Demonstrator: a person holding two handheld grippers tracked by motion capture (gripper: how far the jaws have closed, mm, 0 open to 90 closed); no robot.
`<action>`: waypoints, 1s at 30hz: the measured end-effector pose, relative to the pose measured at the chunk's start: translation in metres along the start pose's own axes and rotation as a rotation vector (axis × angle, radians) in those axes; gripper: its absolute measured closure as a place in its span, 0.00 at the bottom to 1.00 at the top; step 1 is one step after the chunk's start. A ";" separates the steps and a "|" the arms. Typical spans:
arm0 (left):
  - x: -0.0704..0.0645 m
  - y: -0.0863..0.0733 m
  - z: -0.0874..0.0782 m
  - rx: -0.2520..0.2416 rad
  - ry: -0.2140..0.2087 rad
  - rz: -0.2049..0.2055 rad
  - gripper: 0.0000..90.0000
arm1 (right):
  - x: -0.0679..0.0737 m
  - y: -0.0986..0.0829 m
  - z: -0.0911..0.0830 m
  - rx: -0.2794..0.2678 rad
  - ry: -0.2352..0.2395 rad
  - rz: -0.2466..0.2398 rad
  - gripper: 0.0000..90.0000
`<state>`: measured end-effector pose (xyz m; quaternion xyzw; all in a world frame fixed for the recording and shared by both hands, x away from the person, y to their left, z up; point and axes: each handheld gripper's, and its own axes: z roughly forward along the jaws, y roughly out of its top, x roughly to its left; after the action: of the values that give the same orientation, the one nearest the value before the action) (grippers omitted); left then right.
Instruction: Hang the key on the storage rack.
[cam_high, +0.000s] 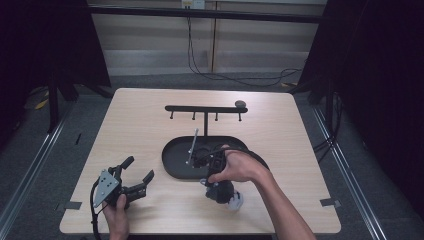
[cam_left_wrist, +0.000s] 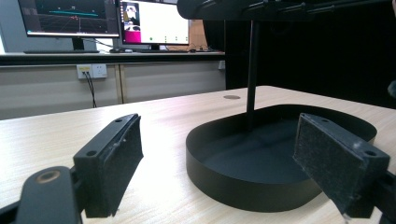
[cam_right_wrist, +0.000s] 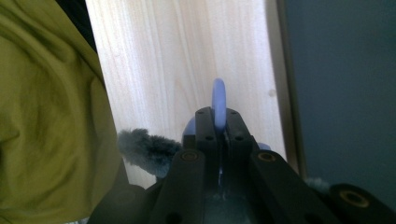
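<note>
My right gripper (cam_high: 231, 198) is held by a hand (cam_high: 239, 166) just in front of the black oval tray (cam_high: 172, 169), pointing back toward the table's near edge. In the right gripper view its jaws (cam_right_wrist: 218, 116) are shut on a thin blue loop (cam_right_wrist: 218, 99), with grey fluffy material (cam_right_wrist: 144, 148) beside it. The same pale blue thing (cam_high: 236, 201) shows under the hand. My left gripper (cam_high: 139, 168) rests open at the front left, its pads (cam_left_wrist: 119, 158) wide apart and aimed at the tray (cam_left_wrist: 233, 186).
A black stand (cam_high: 205, 109) with a hooked crossbar rises from the tray; its pole (cam_left_wrist: 252, 70) is ahead of the left gripper. A thin metal rod (cam_high: 192, 146) leans in the tray. A small dark disc (cam_high: 240, 104) lies by the bar's right end. Yellow-green cloth (cam_right_wrist: 51, 116) is near the right gripper.
</note>
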<state>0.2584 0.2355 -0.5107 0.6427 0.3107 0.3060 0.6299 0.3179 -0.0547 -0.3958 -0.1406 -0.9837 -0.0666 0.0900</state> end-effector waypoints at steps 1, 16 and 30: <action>0.000 0.000 0.000 0.000 0.000 0.000 0.17 | 0.000 -0.001 -0.002 -0.006 -0.006 -0.012 0.97; 0.000 0.000 0.000 0.000 0.000 0.001 0.17 | 0.007 -0.006 -0.036 -0.066 -0.062 -0.038 0.97; 0.000 0.000 0.000 0.000 -0.002 0.000 0.17 | 0.005 -0.005 -0.063 -0.059 -0.115 -0.040 0.97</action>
<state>0.2585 0.2356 -0.5107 0.6431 0.3103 0.3054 0.6300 0.3217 -0.0676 -0.3340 -0.1270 -0.9875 -0.0893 0.0276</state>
